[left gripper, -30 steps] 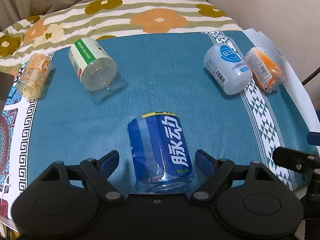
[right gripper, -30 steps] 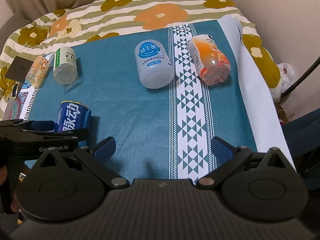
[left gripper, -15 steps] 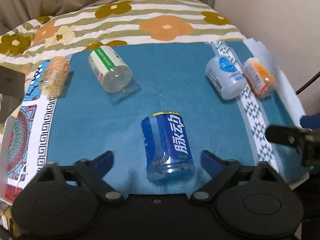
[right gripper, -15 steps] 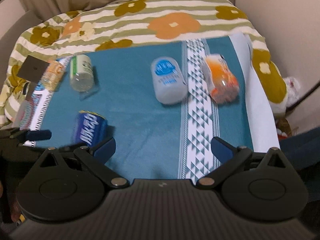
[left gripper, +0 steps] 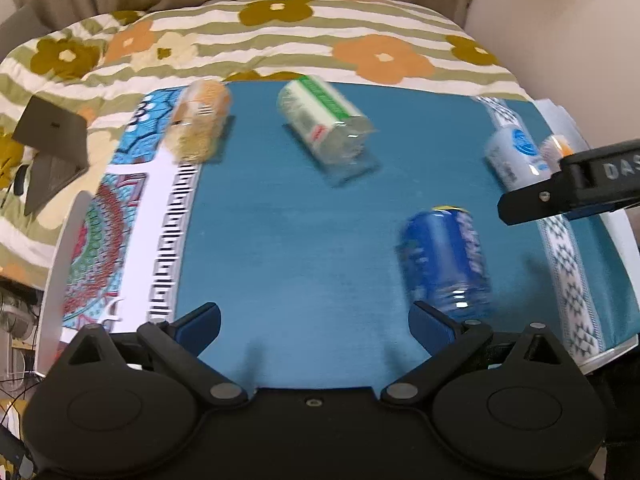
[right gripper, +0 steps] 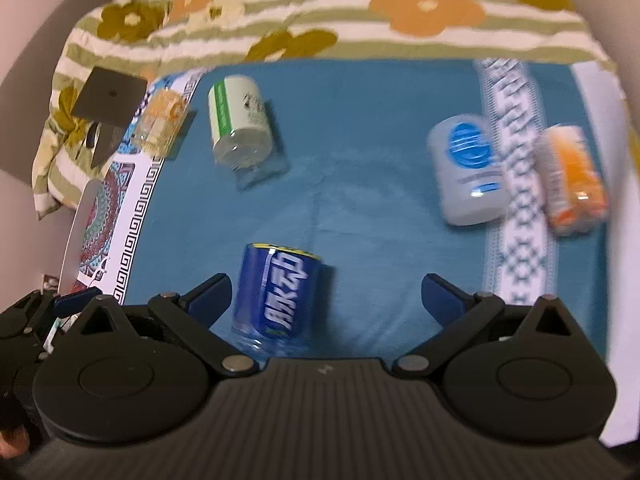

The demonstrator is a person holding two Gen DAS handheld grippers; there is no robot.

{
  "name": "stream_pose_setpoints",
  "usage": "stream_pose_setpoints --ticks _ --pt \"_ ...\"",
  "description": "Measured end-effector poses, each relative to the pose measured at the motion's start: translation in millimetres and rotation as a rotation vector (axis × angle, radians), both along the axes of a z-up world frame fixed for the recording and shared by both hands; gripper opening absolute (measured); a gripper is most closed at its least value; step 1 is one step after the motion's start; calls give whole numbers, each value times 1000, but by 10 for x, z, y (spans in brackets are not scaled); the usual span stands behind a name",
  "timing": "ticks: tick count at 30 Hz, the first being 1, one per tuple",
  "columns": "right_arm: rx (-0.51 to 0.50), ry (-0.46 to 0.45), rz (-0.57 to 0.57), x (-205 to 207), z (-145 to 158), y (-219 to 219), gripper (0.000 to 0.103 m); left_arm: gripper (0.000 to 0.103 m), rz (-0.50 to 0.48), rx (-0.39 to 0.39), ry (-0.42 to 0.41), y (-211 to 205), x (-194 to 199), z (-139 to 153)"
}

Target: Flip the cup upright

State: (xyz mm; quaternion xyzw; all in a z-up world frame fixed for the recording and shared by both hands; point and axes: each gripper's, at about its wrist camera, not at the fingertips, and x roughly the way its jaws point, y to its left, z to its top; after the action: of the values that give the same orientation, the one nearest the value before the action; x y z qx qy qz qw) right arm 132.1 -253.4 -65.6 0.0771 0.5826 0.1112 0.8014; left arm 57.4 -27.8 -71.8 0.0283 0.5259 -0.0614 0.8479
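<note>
Lower centre of right wrist view: blue cup [right gripper: 280, 292] on its side on teal cloth [right gripper: 360, 120], nearest left finger. Right gripper [right gripper: 326, 298] jaws apart, empty. Left gripper [left gripper: 314, 326] apart too. No flip done; grasp and upending remain.

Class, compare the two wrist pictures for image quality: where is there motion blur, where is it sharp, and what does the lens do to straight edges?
Left wrist view: the blue cup and green-label cup are smeared by motion, while the left gripper stays sharp. Right wrist view: the white cup and orange cup are smeared; the right gripper is crisp. Both views: fisheye bends the cloth edges.
</note>
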Motion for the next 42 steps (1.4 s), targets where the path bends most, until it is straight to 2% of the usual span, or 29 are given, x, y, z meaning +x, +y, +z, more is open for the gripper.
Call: stream_pose_setpoints --ticks 5,12,16,19,28,31,33,37,40,42 --pt "28 107 -1 262 -259 206 103 102 38 -37 34 330 26 -118" --pt "107 254 -82 494 -606 260 103 102 101 -96 86 618 24 -235" --pt "144 318 -115 537 -740 248 88 102 98 -106 101 671 8 -281" --pt "154 327 -121 546 -767 247 80 102 94 -118 112 690 9 -306" --pt "146 294 -98 484 -722 292 77 102 75 -132 109 683 13 -273" --pt "150 238 -109 412 -573 266 77 102 75 -134 102 705 5 -221" --pt "171 159 -142 332 -398 204 77 102 76 -139 92 727 -5 -184" --pt "116 -119 -234 34 -94 183 77 102 79 -151 89 765 -9 -178" --pt "124 -284 -304 -194 -139 240 77 102 70 -145 91 764 -19 -202" --pt "100 -361 -321 -277 -244 313 77 102 56 -133 85 755 -43 -228"
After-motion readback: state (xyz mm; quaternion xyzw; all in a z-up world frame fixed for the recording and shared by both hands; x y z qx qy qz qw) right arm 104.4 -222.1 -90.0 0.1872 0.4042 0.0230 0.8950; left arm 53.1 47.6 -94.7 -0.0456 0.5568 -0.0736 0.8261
